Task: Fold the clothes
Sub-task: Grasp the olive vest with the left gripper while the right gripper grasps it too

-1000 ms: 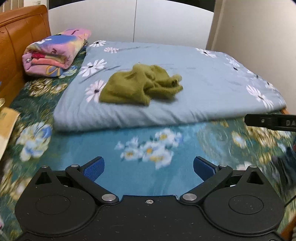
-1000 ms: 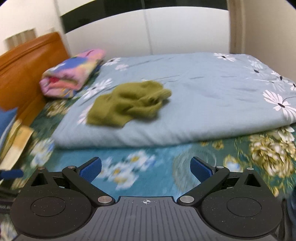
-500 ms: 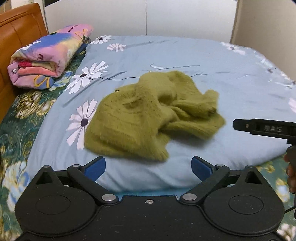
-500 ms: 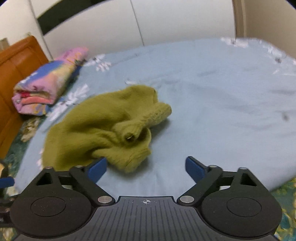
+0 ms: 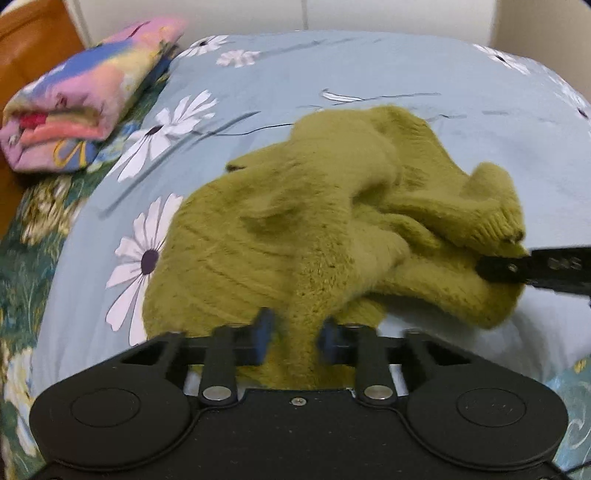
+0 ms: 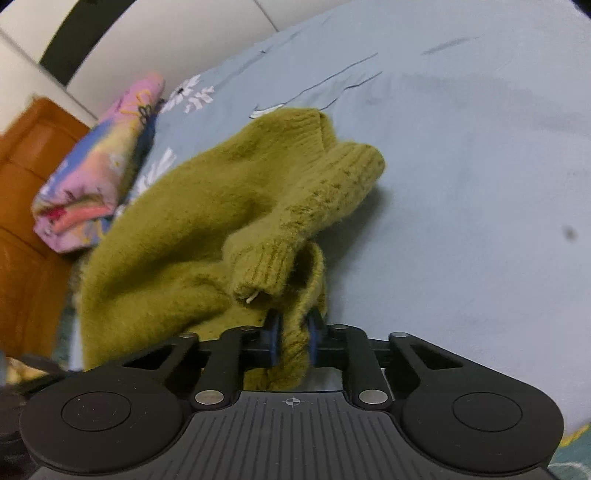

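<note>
A crumpled olive-green knit sweater lies on a light blue flowered quilt. My left gripper is shut on a fold of the sweater's near edge. My right gripper is shut on another fold of the sweater, just below a ribbed cuff. The right gripper's black tip shows in the left wrist view, pressed into the sweater's right end.
A folded pink and blue blanket lies at the far left by the orange wooden headboard. A green flowered bedspread shows at the quilt's left edge. White wardrobe doors stand behind the bed.
Both grippers moved forward onto the sweater and went from open to shut on its near folds. The sweater now fills much more of both views.
</note>
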Demonstrator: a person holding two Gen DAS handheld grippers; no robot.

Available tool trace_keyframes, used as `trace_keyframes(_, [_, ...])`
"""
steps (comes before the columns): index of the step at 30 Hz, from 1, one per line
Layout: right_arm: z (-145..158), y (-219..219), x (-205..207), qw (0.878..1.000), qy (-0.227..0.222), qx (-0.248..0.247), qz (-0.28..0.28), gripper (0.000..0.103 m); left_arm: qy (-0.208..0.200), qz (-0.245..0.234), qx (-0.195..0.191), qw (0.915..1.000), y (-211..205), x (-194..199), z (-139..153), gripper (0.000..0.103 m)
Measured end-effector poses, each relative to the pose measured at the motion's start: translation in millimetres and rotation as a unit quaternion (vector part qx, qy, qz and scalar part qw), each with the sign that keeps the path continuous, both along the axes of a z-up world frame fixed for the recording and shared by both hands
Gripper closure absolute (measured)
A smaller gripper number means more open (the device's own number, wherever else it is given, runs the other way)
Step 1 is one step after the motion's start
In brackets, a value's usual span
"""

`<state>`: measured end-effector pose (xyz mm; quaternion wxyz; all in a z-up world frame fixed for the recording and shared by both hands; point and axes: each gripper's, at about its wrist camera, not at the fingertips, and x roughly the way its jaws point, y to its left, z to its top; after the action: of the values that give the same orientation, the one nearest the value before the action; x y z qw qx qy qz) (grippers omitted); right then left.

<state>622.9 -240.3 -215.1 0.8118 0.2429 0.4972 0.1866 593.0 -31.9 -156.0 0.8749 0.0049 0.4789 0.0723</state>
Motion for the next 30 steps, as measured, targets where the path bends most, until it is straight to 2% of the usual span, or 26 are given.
trace_keyframes(2, [7,-10,-6,0.999,-0.008,0.048,-0.005,0.095,-0.018,0.009,-0.018,0.9996,6,-4,9,0.098])
trace_keyframes(5, [27,-19,-15,0.994,-0.034,0.102,0.007,0.095,-0.051,0.012,-0.039,0.9979,15,-14,31,0.099])
trace_keyframes(11, [95,-30,-38,0.981,-0.105,0.156,0.043,0.096,-0.106,-0.005,-0.074,0.9917,24,-54,92,0.099])
trace_keyframes(16, [157,-53,-64,0.969,-0.146,0.196,0.037,0.095,-0.141,-0.030,-0.098,0.9846,25,-101,145,0.100])
trace_keyframes(17, [169,-58,-71,0.966,-0.154,0.203,0.034,0.095,-0.148,-0.035,-0.103,0.9829,25,-111,156,0.103])
trace_keyframes(20, [212,-71,-108,0.959,-0.182,0.213,0.037,0.095,-0.170,-0.050,-0.118,0.9772,25,-139,188,0.103])
trace_keyframes(23, [242,-76,-151,0.956,-0.199,0.211,0.048,0.095,-0.191,-0.065,-0.132,0.9706,26,-167,220,0.103])
trace_keyframes(27, [264,-79,-215,0.959,-0.197,0.201,0.034,0.095,-0.182,-0.095,-0.156,0.9662,10,-227,229,0.103])
trace_keyframes(30, [282,-89,-263,0.953,-0.214,0.216,0.008,0.098,-0.171,-0.113,-0.167,0.9644,-1,-280,226,0.102])
